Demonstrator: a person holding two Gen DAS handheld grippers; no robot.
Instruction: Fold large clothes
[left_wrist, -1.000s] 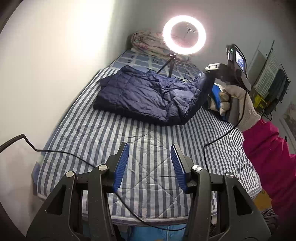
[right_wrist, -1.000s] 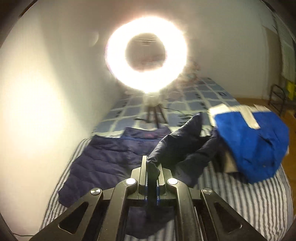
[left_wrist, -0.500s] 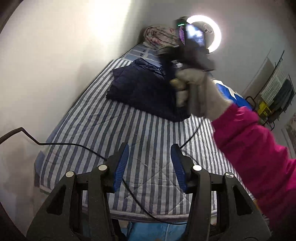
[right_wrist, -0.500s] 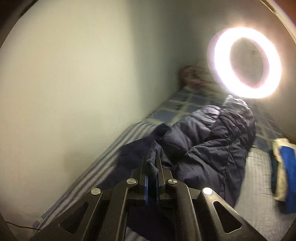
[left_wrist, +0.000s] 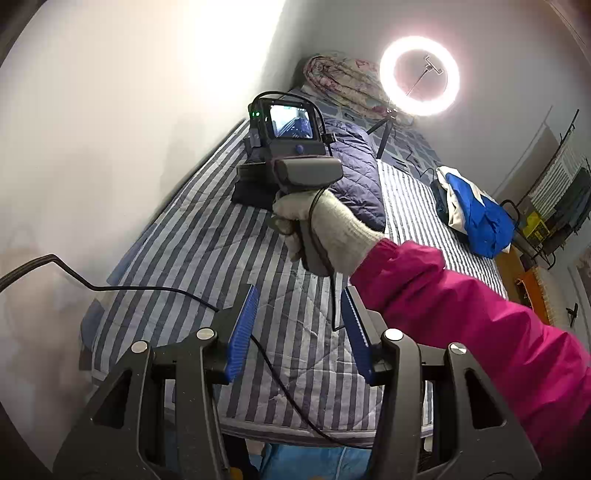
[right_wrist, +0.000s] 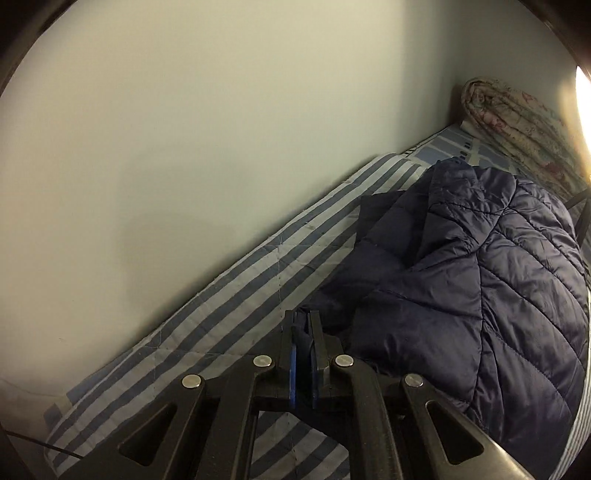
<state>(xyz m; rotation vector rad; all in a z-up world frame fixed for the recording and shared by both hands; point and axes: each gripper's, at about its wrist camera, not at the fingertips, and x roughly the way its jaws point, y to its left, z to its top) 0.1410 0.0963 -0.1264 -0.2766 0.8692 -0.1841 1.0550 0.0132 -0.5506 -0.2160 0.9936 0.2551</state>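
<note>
Pinching a navy jacket (right_wrist: 461, 295) edge, the right gripper (right_wrist: 303, 332); left gripper (left_wrist: 299, 325) spread (jacket seemingly lengthwise along bed (left_wrist: 207, 236)).

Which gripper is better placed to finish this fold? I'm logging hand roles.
The right gripper: it is shut on the navy jacket edge, low over the striped bed. The left gripper is open, empty and far from it.

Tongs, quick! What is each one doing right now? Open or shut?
Left tongs: open, holding nothing.
Right tongs: shut on an edge of the navy jacket.
</note>
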